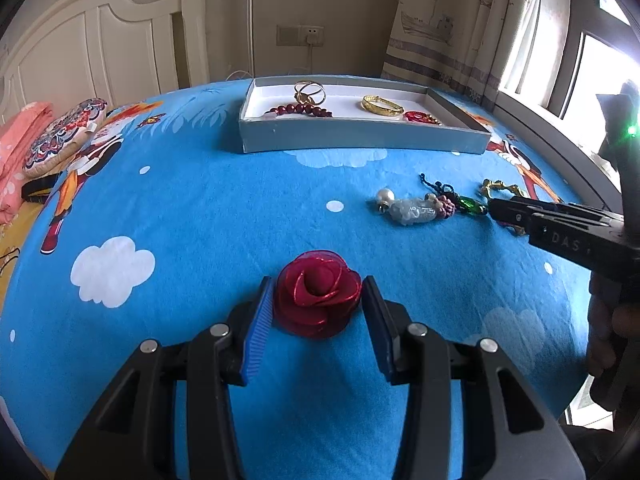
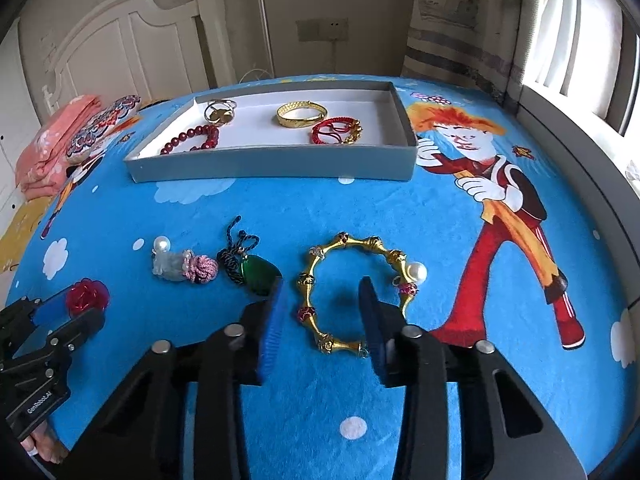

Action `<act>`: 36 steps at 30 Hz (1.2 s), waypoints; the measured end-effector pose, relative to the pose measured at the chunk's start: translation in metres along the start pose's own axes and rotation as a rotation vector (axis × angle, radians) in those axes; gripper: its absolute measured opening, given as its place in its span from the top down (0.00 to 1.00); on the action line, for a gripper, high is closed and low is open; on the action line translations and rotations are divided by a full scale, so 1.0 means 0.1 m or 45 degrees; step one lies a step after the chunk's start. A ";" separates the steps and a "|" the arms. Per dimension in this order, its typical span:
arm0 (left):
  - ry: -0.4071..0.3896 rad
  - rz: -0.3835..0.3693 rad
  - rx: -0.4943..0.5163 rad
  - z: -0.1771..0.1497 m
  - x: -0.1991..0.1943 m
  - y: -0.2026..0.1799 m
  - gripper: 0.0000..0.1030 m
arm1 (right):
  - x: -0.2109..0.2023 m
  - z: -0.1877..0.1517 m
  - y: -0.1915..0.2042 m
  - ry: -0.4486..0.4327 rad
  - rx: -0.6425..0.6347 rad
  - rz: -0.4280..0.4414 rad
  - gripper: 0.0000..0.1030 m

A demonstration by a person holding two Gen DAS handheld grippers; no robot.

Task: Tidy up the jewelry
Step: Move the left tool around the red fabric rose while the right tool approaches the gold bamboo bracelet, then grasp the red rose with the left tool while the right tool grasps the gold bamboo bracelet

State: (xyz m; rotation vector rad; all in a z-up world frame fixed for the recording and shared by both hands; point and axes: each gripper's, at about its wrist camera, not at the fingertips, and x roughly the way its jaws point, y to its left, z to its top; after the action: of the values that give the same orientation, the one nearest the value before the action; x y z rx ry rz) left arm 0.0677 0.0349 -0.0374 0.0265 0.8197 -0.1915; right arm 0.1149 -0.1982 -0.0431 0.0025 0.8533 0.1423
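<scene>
A red fabric rose [image 1: 318, 298] lies on the blue bedspread between the open fingers of my left gripper [image 1: 319, 286]; the pads stand beside it, apart. It also shows in the right wrist view [image 2: 87, 297]. My right gripper [image 2: 320, 288] is open over a gold segmented bracelet [image 2: 352, 288] with a pearl, its fingers straddling the bracelet's left side. A green pendant on dark cord [image 2: 260, 276] and a jade charm with pearl and pink knot [image 2: 180, 266] lie left of it. A grey tray [image 2: 272, 164] holds a ring, red beads, a gold bangle and a red cord bracelet.
Folded pink cloth and a patterned cushion [image 1: 64, 136] sit at the bed's far left by the white headboard. A window sill [image 2: 580, 128] and the bed edge run along the right. The tray [image 1: 360, 136] lies at the far middle.
</scene>
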 end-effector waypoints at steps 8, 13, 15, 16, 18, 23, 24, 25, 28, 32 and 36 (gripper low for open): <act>0.002 0.004 -0.021 0.02 0.00 0.02 0.61 | 0.07 0.03 0.07 -0.014 -0.037 -0.053 0.77; -0.012 0.029 -0.071 0.06 -0.01 0.03 0.62 | 0.06 0.01 0.07 -0.018 -0.025 -0.059 0.88; -0.035 0.052 -0.070 0.09 -0.04 -0.01 0.62 | 0.03 -0.01 0.05 -0.022 0.004 -0.050 0.88; -0.050 0.066 -0.064 0.11 -0.05 -0.05 0.62 | 0.00 -0.02 0.04 -0.032 0.017 -0.054 0.88; -0.077 0.072 -0.058 0.15 -0.07 -0.12 0.62 | -0.06 -0.03 0.04 -0.045 0.032 -0.056 0.88; -0.111 0.069 -0.038 0.25 -0.10 -0.27 0.62 | -0.26 -0.04 0.06 -0.095 0.045 -0.066 0.88; -0.119 0.070 -0.032 0.27 -0.12 -0.29 0.62 | -0.29 -0.03 0.05 -0.103 0.048 -0.069 0.88; -0.127 0.072 -0.025 0.30 -0.13 -0.31 0.62 | -0.30 -0.03 0.05 -0.107 0.049 -0.070 0.88; -0.141 0.074 -0.018 0.36 -0.15 -0.36 0.62 | -0.39 -0.01 0.04 -0.136 0.069 -0.077 0.88; -0.163 0.071 -0.007 0.43 -0.19 -0.42 0.62 | -0.47 0.02 0.04 -0.169 0.073 -0.084 0.88; -0.184 0.066 0.001 0.49 -0.23 -0.46 0.62 | -0.53 0.06 0.06 -0.191 0.071 -0.083 0.88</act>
State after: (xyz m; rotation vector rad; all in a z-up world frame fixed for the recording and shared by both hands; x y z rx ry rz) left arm 0.0795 -0.0117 0.0154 0.0343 0.6740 -0.1428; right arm 0.0841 -0.1981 0.0015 0.0371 0.7067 0.0565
